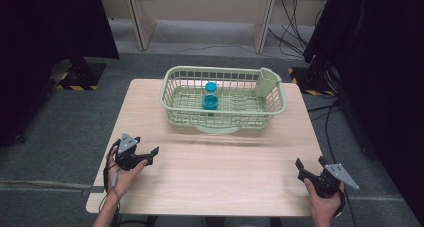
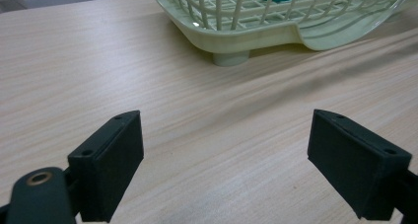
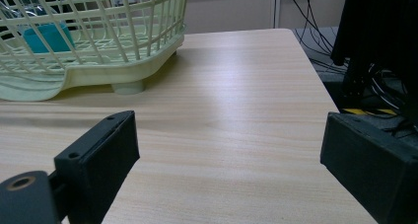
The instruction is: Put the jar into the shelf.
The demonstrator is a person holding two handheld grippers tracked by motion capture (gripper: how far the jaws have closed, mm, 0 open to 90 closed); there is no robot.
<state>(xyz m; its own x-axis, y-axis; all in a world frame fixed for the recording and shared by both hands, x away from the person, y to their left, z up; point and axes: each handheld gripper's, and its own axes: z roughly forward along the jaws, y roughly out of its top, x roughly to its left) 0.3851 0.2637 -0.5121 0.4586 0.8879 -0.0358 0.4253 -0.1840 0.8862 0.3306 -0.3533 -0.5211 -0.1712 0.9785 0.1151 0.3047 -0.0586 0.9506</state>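
Wooden table (image 1: 215, 162) seen from above, carrying a pale green basket (image 1: 175, 94) at its far side. Standing inside that basket, near the middle, a teal hourglass-shaped item (image 1: 210, 96), with a small green cup-like holder (image 1: 266, 82) clipped in the far right corner. Hovering near the front left corner of the table, well apart from the basket: left gripper (image 1: 151, 154), held in a hand, jaws spread wide and pinching nothing. Sitting near the front right corner, also far from the basket: right gripper (image 1: 301, 168), held in the other hand, jaws likewise spread with nothing between them. Looking along the left gripper's two black jaws: bare wood grain, then the basket's foot (image 2: 230, 57) resting on the table. Looking along the right gripper's jaws: the basket's corner at upper left, the teal item (image 3: 47, 36) showing through the bars.
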